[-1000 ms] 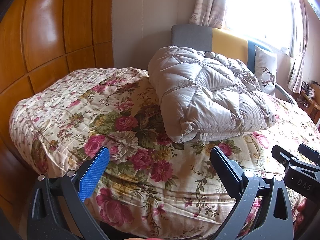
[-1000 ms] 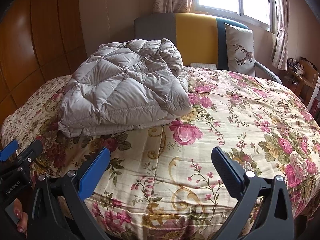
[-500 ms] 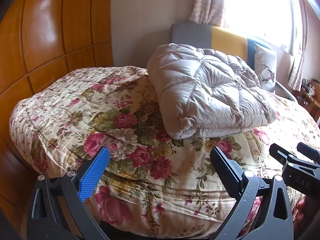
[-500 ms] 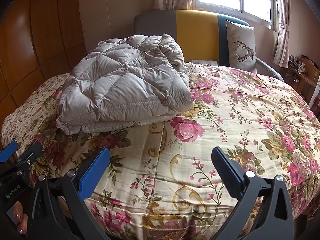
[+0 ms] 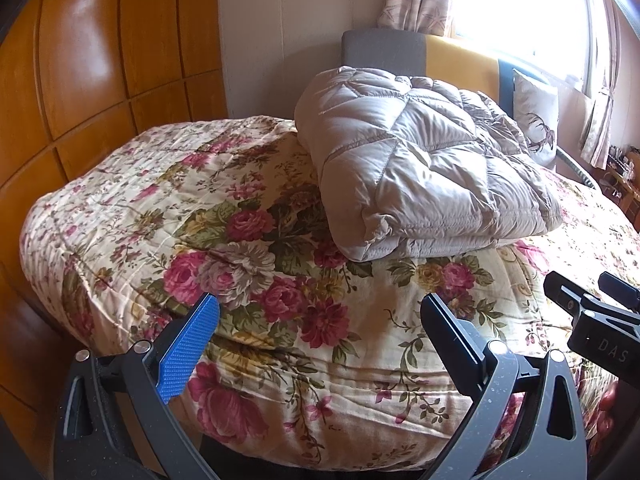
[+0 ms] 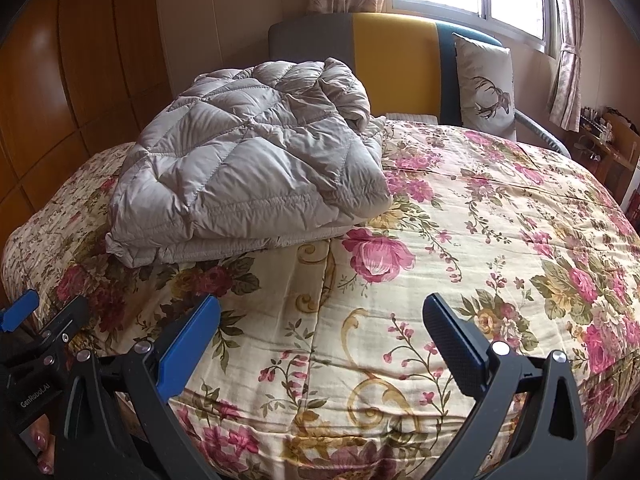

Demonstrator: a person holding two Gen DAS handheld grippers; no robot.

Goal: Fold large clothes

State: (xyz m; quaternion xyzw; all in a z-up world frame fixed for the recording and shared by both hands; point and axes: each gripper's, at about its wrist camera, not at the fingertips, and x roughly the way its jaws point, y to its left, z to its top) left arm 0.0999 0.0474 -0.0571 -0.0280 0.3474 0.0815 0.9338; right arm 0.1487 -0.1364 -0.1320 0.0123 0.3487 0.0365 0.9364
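**Puffy quilted coat waits folded on floral bed, both grippers held off and open**

A bed (image 6: pixel 500 240) under a cream bedspread printed with pink roses fills both wrist views, its striped grey, yellow and teal headboard (image 6: pixel 392 60) set beneath a bright window. On the far left part of the bedspread, toward the wood-panelled wall, lies the grey quilted down garment (image 6: pixel 248 168), already doubled over into a thick bundle with stacked layers showing along its near edge. Its long axis appears to run from the foot-side edge back toward the headboard, the neat folded edge facing the grippers and a looser, rumpled end pointing at the headboard; which end is collar or hem cannot be told.

By its look the garment is light, soft and springy, with a slick shell likely to slide and puff back open. A firm pinch through all layers at the near corners (image 5: pixel 360 240) would probably hold best, as a shallow grip may catch only the top skin.

The left gripper (image 5: pixel 320 344) and right gripper (image 6: pixel 320 344) hover at the foot of the bed, well apart from the garment, each with fingers spread wide and holding nothing. A deer-print cushion (image 6: pixel 486 84) leans by the headboard
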